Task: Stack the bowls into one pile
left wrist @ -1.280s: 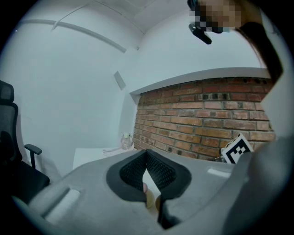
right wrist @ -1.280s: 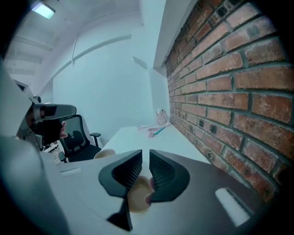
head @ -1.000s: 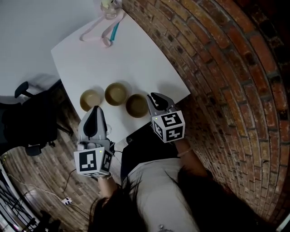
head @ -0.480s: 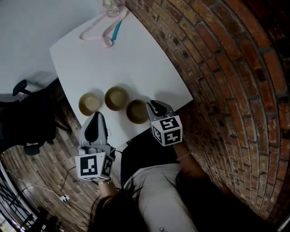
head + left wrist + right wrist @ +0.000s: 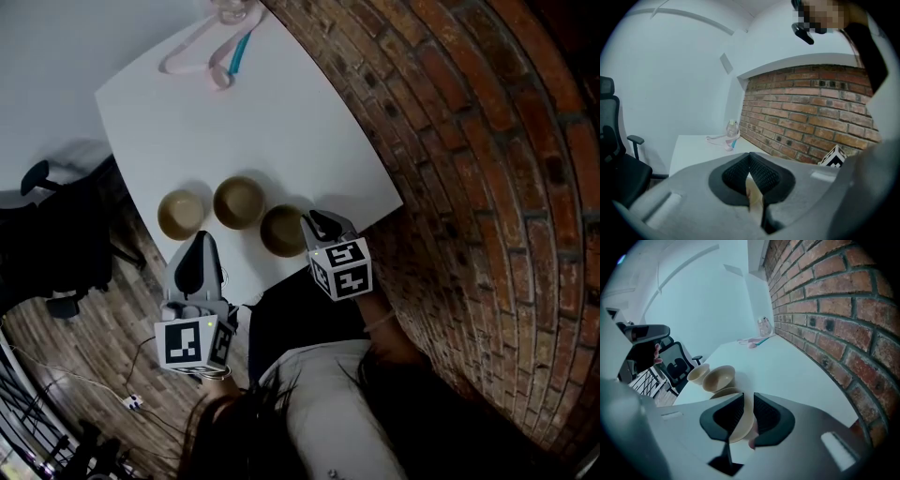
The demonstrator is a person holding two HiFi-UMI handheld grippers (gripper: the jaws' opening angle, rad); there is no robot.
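Item, left gripper [image 5: 749, 159]: jaws pressed together at the tips and holding nothing, well to the near left of the middle bowl [image 5: 238, 201] and off the counter's [image 5: 281, 131] near edge. A pale sliver shows low in the slot between the jaws; we cannot tell what it is. Item, right gripper [image 5: 748, 401]: jaws drawn close on the rim of the right bowl [image 5: 279, 230], one inside the wall and one outside, pinching it as far as we can judge. Item, right bowl: tan, upright, seated on the counter just to the near right of the middle bowl and not raised. Item, middle bowl: tan, upright, empty, standing alone. Item, left bowl [image 5: 181, 213]: tan, upright, empty, just to the left of the middle bowl, with a thin gap between them. Item, pink loop [image 5: 202, 56] with a teal stem, and a clear jar [image 5: 230, 9]: well beyond the middle bowl at the counter's far corner, no part of the task. Item, brick wall [image 5: 469, 141]: to the right of the middle bowl, past the counter's edge. Item, black chair [image 5: 47, 244]: to its left, on the floor. State of the work, in our judgement: at its opening. No bowl sits inside another and all three stand singly in a row. The first pick-up is in hand, and two nestings are left before there is one pile.
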